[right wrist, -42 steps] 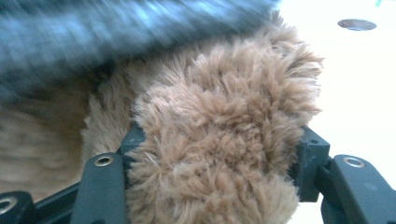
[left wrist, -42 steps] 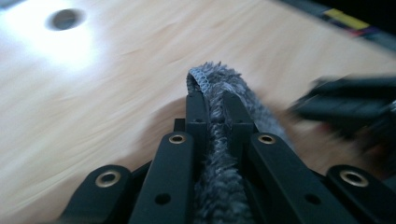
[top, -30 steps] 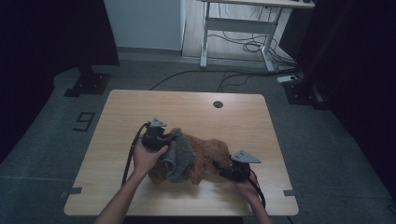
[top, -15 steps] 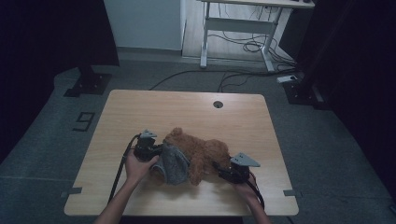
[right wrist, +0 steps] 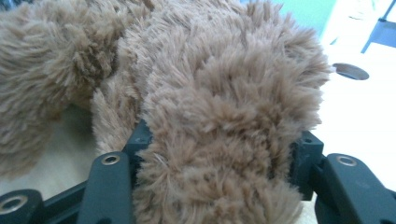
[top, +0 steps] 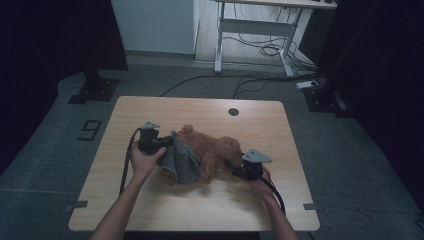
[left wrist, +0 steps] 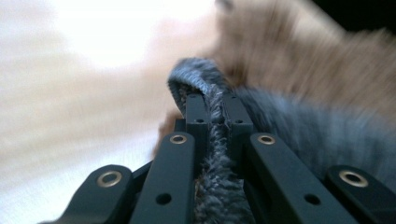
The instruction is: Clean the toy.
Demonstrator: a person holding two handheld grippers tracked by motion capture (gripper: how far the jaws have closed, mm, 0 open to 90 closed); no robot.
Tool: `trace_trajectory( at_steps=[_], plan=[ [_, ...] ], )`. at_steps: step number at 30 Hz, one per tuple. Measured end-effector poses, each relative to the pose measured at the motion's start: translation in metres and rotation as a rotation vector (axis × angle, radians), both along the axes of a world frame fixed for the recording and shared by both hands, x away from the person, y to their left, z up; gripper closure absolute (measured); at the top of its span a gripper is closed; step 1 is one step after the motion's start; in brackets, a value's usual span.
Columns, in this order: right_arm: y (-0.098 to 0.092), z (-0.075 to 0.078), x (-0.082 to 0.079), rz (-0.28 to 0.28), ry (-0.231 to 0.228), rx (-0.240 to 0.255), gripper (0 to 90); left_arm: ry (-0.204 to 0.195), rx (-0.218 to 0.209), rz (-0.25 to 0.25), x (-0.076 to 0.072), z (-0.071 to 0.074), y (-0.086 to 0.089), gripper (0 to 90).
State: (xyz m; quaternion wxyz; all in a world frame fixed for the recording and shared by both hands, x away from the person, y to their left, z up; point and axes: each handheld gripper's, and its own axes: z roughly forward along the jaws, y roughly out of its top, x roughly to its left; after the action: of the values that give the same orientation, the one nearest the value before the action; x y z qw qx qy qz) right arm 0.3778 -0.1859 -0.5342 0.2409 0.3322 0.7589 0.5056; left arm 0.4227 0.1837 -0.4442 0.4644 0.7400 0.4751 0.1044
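Brown plush teddy bear (top: pixel 210 152) lies on its side on the light wooden desk (top: pixel 200 107), roughly mid-desk and somewhat toward the near edge. A grey fuzzy cloth garment (top: pixel 180 160) hangs over the bear's left-hand part, trailing down toward the near edge.

Left tool (top: pixel 161 145): held in the person's left hand (top: pixel 145 160), just left of the bear, nearer the desk's left edge. In the left gripper view the jaws are closed tight on a fold of the grey garment (left wrist: pixel 212 135); the hem loops over the tips. That view is smeared with blur, so the brown mass (left wrist: pixel 299 60) beyond is probably the bear's body.

Right tool (top: pixel 235 167): at the bear's right end, toward the desk's right edge, with a grey three-cornered plate (top: pixel 256 156) on top. In the right gripper view the jaws stand about half open, clamped either side of a thick brown plush limb (right wrist: pixel 219 140); fur bulges between and over them. The desk's round cable hole (right wrist: pixel 351 71) lies beyond, near the far edge.
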Motion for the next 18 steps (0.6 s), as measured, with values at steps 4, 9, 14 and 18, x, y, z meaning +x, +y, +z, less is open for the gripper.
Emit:
trace_trajectory(
  at_steps=[4, 9, 14, 18],
  plan=[
    [-0.002, -0.001, -0.008, 0.011, -0.01, -0.012, 41.6, -0.072, 0.027, -0.047, 0.009, 0.04, -0.026, 83.0],
    [-0.003, -0.002, -0.011, 0.011, -0.006, -0.011, 41.2, -0.071, 0.125, -0.083, 0.03, 0.046, -0.079, 82.4],
    [-0.006, -0.005, -0.013, 0.014, -0.012, -0.004, 40.6, 0.09, 0.179, -0.11, 0.042, 0.001, -0.1, 82.8],
    [-0.01, -0.005, -0.014, 0.014, -0.004, 0.008, 32.4, 0.105, 0.111, -0.102, 0.032, -0.016, -0.088, 83.2]
  ],
)
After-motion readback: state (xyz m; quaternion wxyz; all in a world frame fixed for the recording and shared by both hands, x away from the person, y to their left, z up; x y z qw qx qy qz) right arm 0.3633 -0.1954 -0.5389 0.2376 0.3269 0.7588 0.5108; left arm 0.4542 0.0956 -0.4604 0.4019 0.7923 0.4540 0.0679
